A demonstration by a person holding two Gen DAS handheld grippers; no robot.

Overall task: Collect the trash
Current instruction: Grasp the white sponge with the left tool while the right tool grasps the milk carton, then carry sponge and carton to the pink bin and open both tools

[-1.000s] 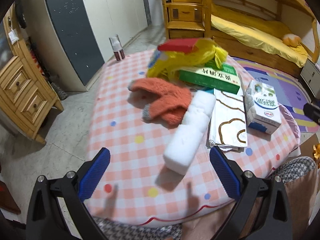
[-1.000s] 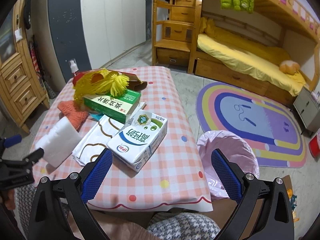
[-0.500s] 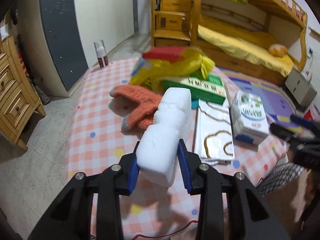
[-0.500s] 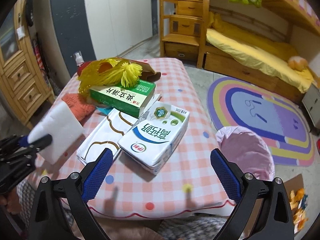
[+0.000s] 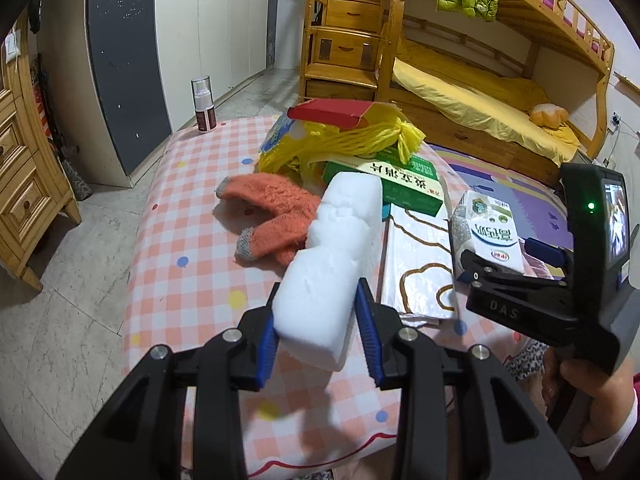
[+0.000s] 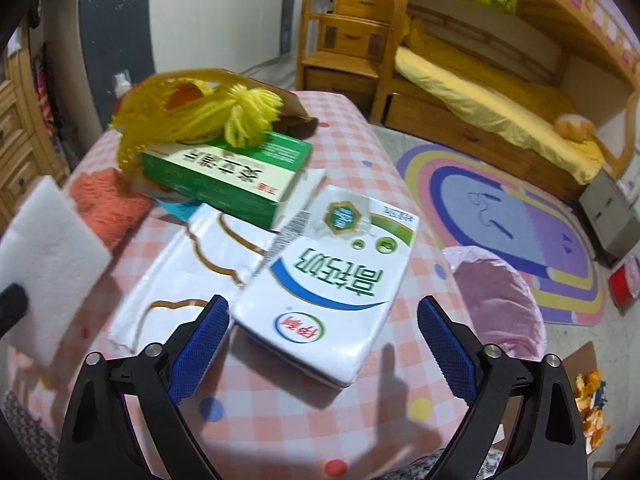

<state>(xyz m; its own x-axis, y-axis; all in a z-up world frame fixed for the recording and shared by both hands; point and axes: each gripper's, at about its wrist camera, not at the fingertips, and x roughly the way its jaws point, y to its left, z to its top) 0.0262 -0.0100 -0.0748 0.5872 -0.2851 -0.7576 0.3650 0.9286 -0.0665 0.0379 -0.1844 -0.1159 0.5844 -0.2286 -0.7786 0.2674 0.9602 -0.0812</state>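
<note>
- Lifted off the table (image 5: 188, 216) since a second ago: white foam block (image 5: 334, 256), formerly lying flat beside the orange glove (image 5: 272, 216), now clamped at its near end between the blue pads of the left gripper (image 5: 318, 334) and raised clear of the checked cloth.
- Advanced since the earlier frame: right gripper (image 6: 324, 350), jaws wide, blue pads on either side of the near end of the milk carton (image 6: 332, 284), not touching it.
- Milk carton lying flat on the table, overlapping the edge of a white bag with brown outline (image 6: 188, 268).
- Behind the carton: green box (image 6: 228, 172) resting tilted on the pile, yellow yarn (image 6: 200, 110) draped over its far end.
- Far corner of the table: small spray bottle (image 5: 203, 104), upright.
- Beside the table on the right: bin lined with a pink bag (image 6: 498, 300), standing on the floor near the rainbow rug (image 6: 508, 216).
</note>
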